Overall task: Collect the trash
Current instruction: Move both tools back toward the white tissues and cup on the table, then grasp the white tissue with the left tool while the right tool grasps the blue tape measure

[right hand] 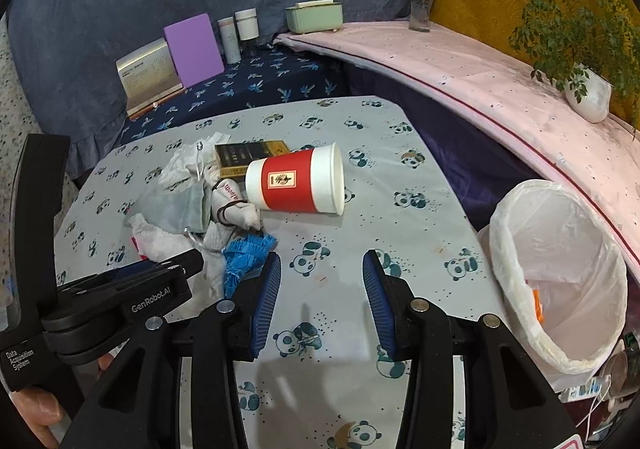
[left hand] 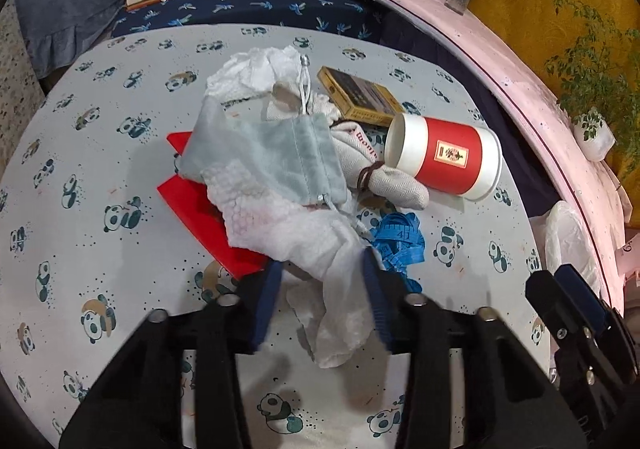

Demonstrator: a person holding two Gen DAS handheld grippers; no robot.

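Observation:
A pile lies on the panda-print table: a crumpled white tissue, a grey drawstring pouch, a second tissue, a red-and-white paper cup on its side, a dark-and-gold box, a blue tape measure and a red card. My left gripper is open, its fingers on either side of the white tissue's tail. My right gripper is open and empty over bare tablecloth, right of the pile. The cup also shows in the right wrist view.
A bin lined with a white bag stands off the table's right edge. A pink-covered ledge carries a flower vase and a potted plant. Boxes and bottles stand at the back.

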